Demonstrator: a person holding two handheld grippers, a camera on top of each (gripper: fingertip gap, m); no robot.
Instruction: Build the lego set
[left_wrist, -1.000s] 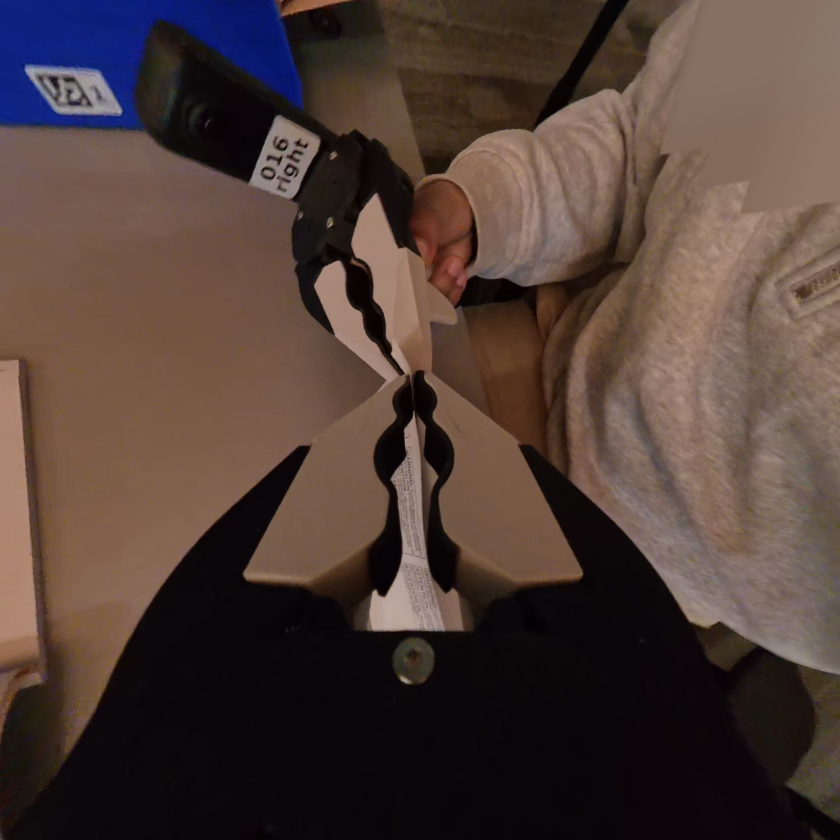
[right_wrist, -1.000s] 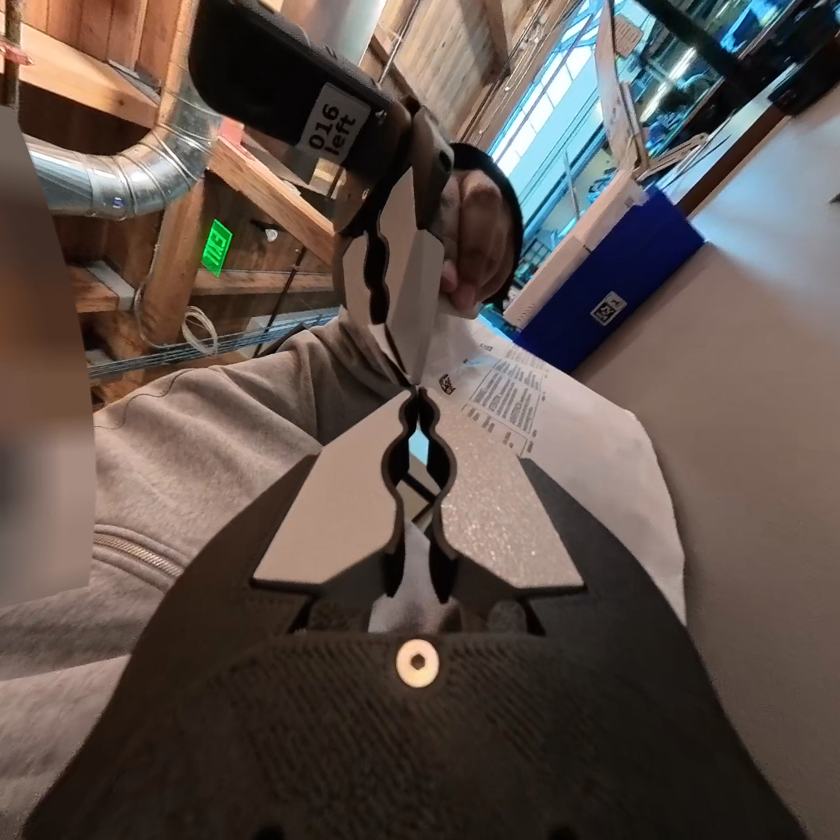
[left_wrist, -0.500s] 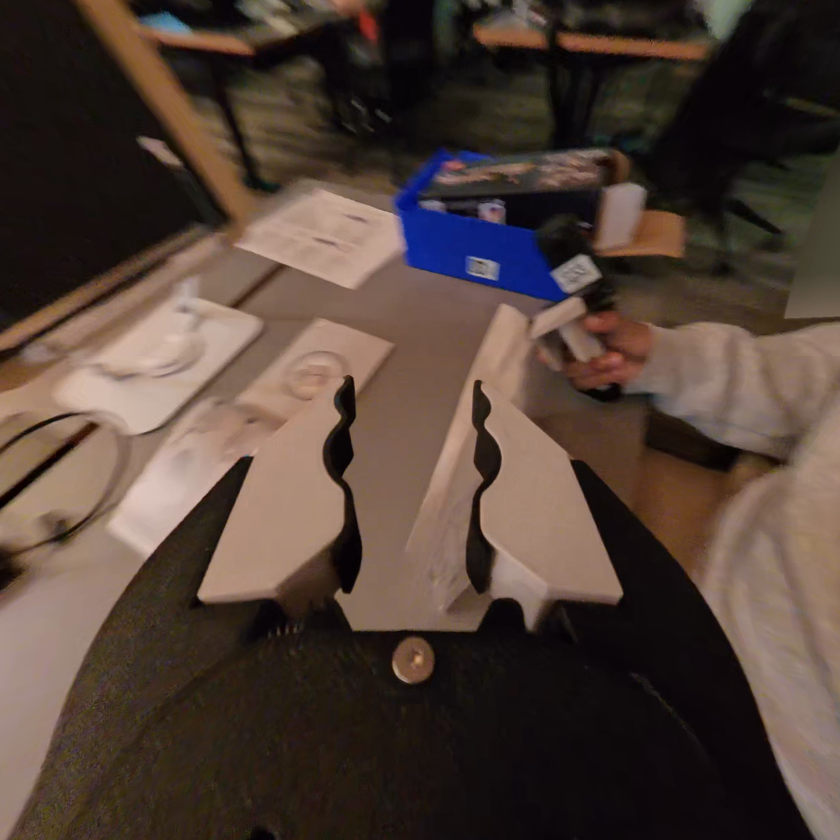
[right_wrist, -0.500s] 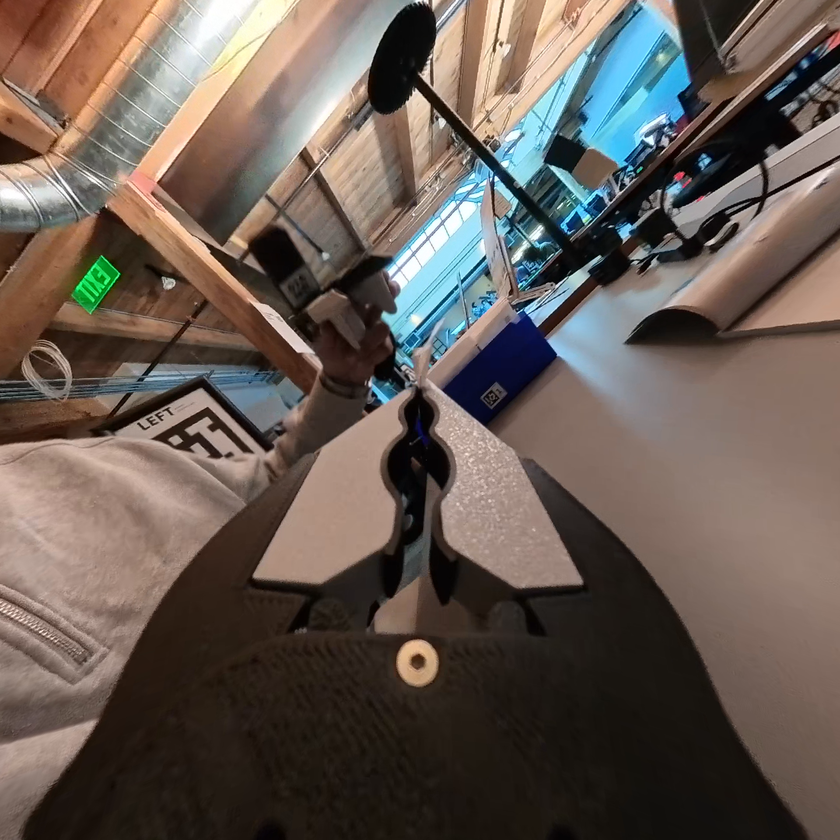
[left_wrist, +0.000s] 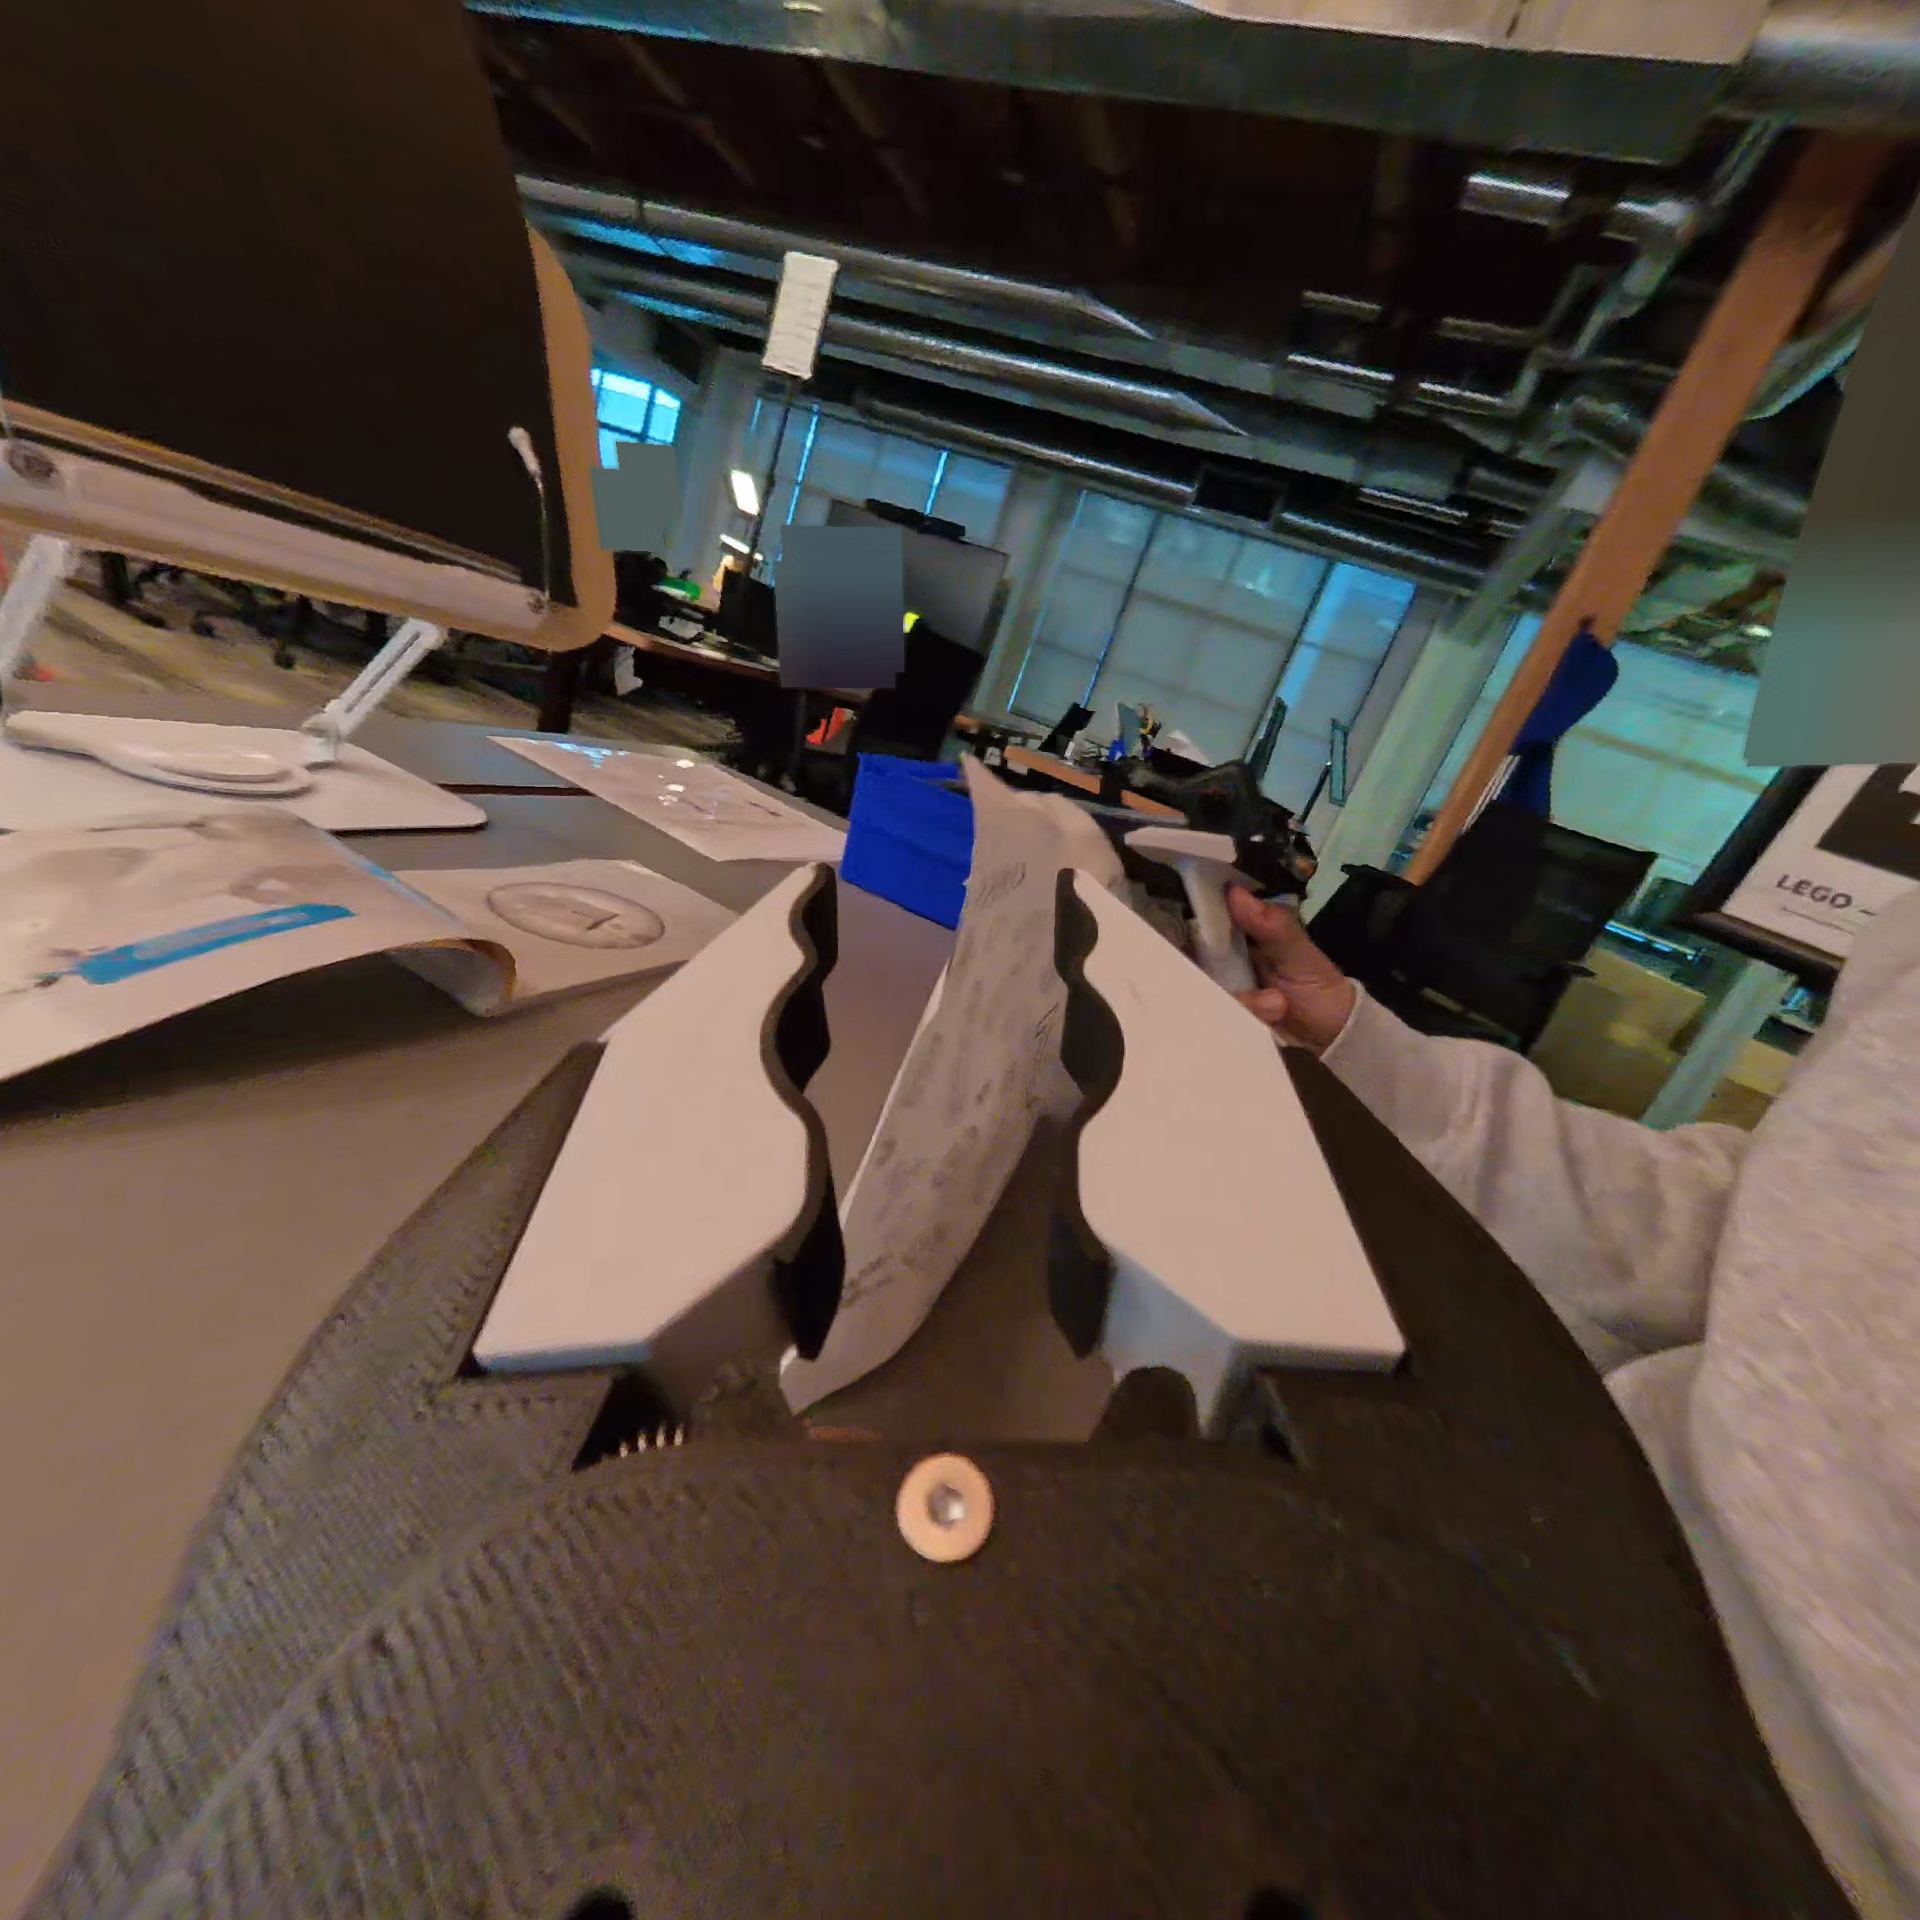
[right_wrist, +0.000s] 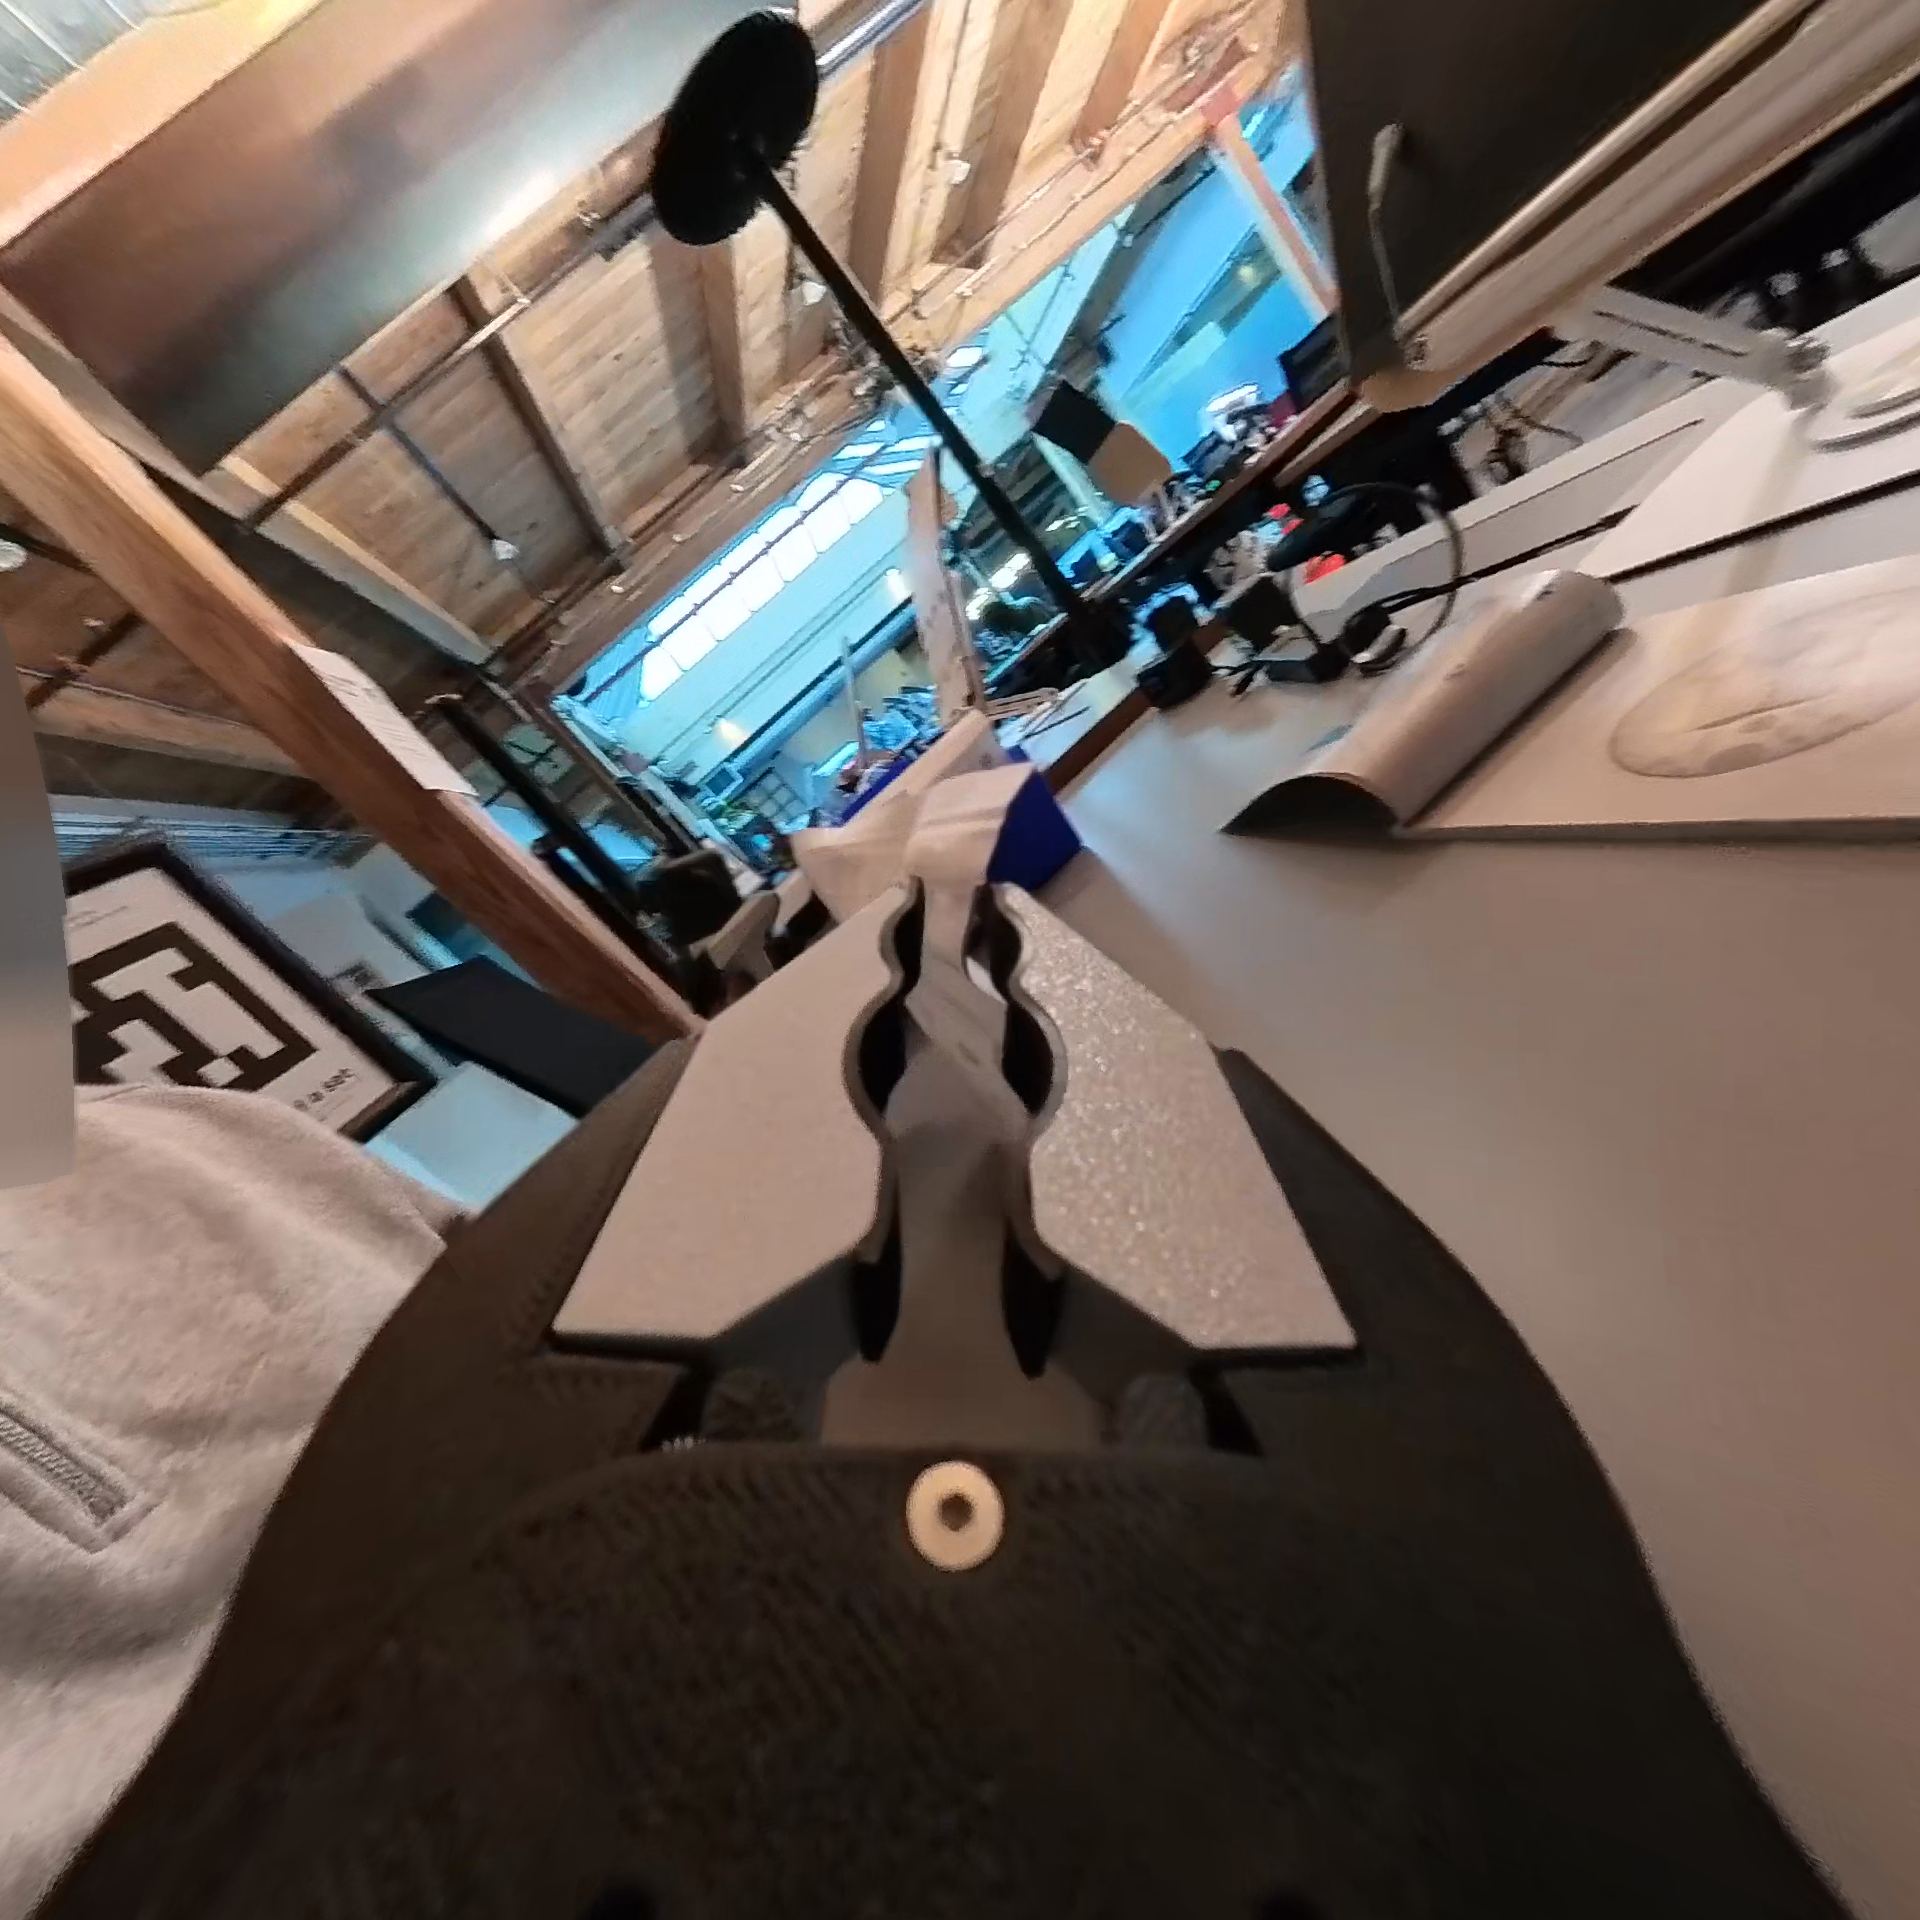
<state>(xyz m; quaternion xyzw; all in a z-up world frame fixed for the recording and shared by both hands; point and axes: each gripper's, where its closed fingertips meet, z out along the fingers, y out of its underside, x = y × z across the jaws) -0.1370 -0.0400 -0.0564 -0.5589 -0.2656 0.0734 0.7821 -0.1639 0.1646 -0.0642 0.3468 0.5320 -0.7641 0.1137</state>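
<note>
A white paper bag (left_wrist: 956, 1091) with small print stands on edge between my left gripper's (left_wrist: 945, 878) open fingers and leans on the right finger. The jaws are wide apart and do not clamp it. The bag's far end reaches towards my right gripper (left_wrist: 1195, 862), held in a hand ahead to the right. In the right wrist view my right gripper (right_wrist: 951, 894) is shut on the white paper bag (right_wrist: 940, 997), and crumpled paper sticks out past the tips. Both are low over the grey table (left_wrist: 208, 1143).
A blue box (left_wrist: 904, 842) stands ahead on the table; it also shows in the right wrist view (right_wrist: 1029, 821). Open instruction booklets (left_wrist: 260, 914) lie to the left, a monitor stand (left_wrist: 239, 758) behind them. A person's grey sleeve (left_wrist: 1558, 1164) is at the right. There is about 20 cm between the tips of the two grippers.
My left gripper has opened and let go of the bag that both grippers pinched a second ago. Both grippers have pulled apart and tilted up to look across the table. The right stays shut on it.
</note>
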